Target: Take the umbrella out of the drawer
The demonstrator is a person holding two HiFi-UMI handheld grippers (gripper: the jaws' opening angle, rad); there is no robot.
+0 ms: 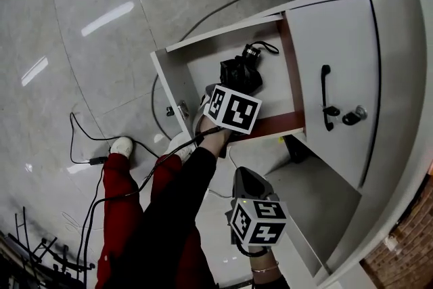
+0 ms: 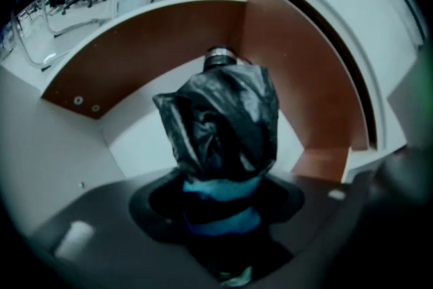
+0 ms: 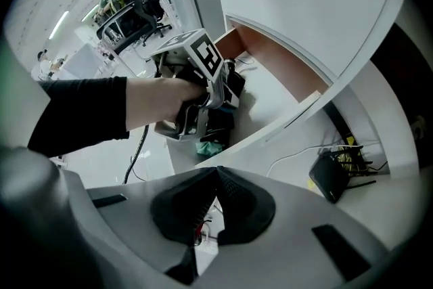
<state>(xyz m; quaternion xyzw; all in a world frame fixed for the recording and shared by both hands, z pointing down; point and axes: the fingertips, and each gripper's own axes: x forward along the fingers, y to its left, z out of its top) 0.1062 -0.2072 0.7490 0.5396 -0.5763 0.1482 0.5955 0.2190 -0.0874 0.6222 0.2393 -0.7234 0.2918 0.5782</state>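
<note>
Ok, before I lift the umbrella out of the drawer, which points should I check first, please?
1. Is the drawer pulled open: ok.
2. Is the umbrella between the jaws of the left gripper: ok, they close on it.
3. Is the grip firm enough to lift: cannot tell.
4. Is the space above the drawer free: ok in the head view.
5. Is the right gripper out of the way: ok, shut, empty, outside the drawer.
6. Is the strap free of the drawer wall: cannot tell.
</note>
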